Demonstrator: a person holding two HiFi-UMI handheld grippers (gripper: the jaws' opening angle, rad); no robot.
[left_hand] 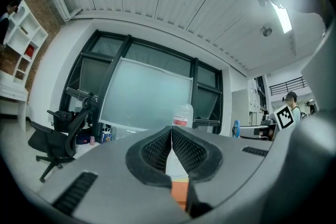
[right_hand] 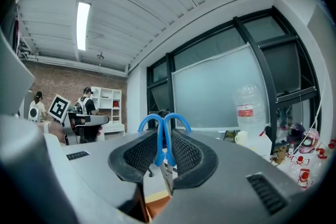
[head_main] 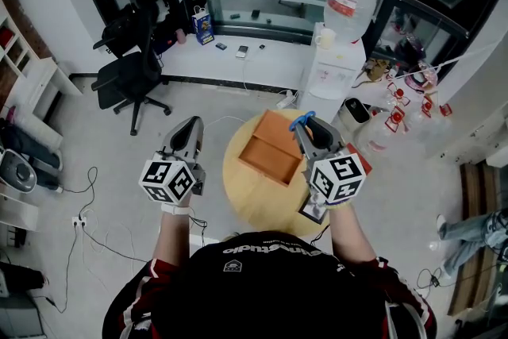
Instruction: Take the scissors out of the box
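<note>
One step left, set-down: right tool [head_main: 307, 129] grips scissors [right_hand: 160, 136] above box [head_main: 268, 153] at frame centre; left tool [left_hand: 171, 138] closed, empty

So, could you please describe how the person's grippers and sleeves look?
The left gripper and right gripper are grey, with black meshed pads and white cubes of black square markers. The person wears a black top with dark red, white-striped sleeves and a white left wristband.

No text can be read
</note>
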